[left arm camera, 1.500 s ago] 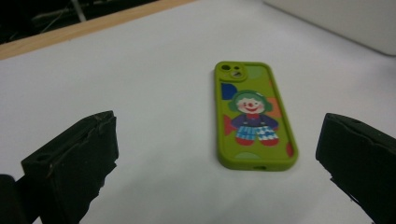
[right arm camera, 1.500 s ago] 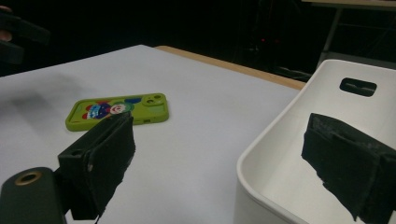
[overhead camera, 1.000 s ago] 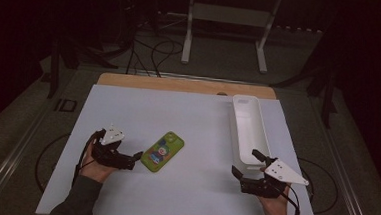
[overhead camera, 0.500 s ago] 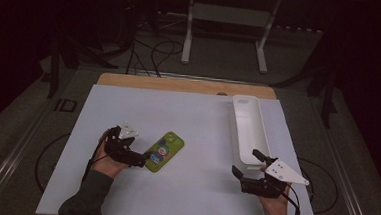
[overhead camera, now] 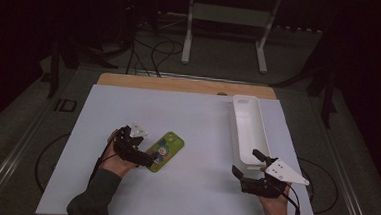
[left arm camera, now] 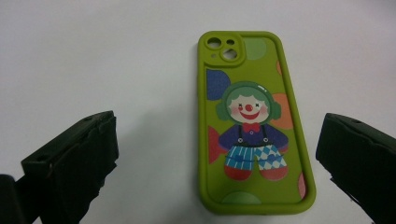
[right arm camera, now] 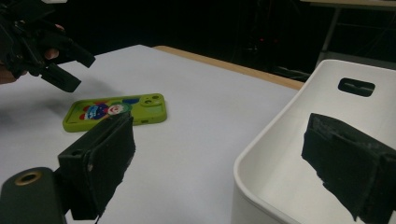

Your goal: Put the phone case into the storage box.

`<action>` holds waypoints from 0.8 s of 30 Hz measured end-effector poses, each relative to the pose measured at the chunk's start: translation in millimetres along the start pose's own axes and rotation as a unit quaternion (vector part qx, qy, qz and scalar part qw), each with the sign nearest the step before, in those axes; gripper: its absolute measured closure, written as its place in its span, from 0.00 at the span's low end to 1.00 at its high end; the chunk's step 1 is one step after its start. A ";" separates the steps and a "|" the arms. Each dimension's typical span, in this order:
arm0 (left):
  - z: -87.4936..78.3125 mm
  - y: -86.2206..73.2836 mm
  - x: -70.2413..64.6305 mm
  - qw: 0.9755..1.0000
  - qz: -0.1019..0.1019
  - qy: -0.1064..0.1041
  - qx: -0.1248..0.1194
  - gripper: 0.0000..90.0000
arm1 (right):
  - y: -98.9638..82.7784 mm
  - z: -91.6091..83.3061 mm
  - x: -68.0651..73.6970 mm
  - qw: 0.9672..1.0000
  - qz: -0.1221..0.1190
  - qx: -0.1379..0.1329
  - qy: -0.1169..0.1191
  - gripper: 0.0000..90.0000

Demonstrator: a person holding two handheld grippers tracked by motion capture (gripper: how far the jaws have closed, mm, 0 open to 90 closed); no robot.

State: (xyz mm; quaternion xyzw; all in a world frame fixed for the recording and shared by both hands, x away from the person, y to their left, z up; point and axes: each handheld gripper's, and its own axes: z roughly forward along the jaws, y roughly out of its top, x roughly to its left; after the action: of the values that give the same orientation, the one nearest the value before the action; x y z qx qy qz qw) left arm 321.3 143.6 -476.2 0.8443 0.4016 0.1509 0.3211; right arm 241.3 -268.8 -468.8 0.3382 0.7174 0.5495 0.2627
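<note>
A green phone case (overhead camera: 166,150) with a cartoon clown (left arm camera: 251,126) lies flat on the white table sheet, left of centre. My left gripper (overhead camera: 149,159) is open and hovers just over the case's near end. In the left gripper view the case lies between the spread jaws of the left gripper (left arm camera: 218,135), nearer the right-hand one. From the right gripper view, the left gripper (right arm camera: 60,63) hangs slightly above the case (right arm camera: 116,112) without touching it. My right gripper (overhead camera: 248,164) is open, at the near end of the white bin (overhead camera: 238,121), and holds nothing.
The long white bin (right arm camera: 275,133) is empty and has a handle slot in its far wall. The white sheet (overhead camera: 198,118) covers the table, with a wooden strip (overhead camera: 180,84) along the back edge. Beyond the table stand dark floor cables and a metal stand.
My left gripper has moved right and forward, from left of the phone case to over its near end. The right gripper and the case have stayed put.
</note>
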 end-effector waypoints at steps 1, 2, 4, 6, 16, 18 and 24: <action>1.2 0.3 -0.9 1.000 -0.001 0.000 0.001 0.00 | 0.1 0.0 0.2 1.000 0.000 0.000 -0.001 0.10; 2.3 0.5 -1.8 1.000 -0.001 0.000 0.003 0.00 | 0.1 0.1 0.2 1.000 0.000 0.000 -0.001 0.10; 6.6 1.1 -5.1 1.000 0.000 -0.002 0.008 0.00 | 0.0 0.2 0.4 1.000 0.000 0.000 -0.001 0.10; 9.3 1.4 -6.8 1.000 0.000 -0.002 0.011 0.00 | 0.0 0.3 0.5 1.000 -0.001 0.000 -0.001 0.10; 17.4 1.7 -13.0 1.000 0.000 -0.001 0.015 0.00 | -0.1 0.4 0.3 1.000 0.000 0.000 -0.001 0.10; 19.2 1.6 -13.8 1.000 -0.003 0.000 0.017 0.00 | -0.2 0.4 0.4 1.000 0.000 0.000 -0.001 0.10; 25.4 0.6 -16.2 1.000 -0.004 0.005 0.025 0.01 | -0.2 0.5 0.7 1.000 0.001 0.000 -0.001 0.10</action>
State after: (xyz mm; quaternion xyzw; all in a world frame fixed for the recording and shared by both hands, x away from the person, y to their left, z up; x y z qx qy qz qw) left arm 324.5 120.1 -494.8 0.8499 0.4101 0.1435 0.2982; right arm 241.2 -268.0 -469.2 0.3398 0.7169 0.5489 0.2632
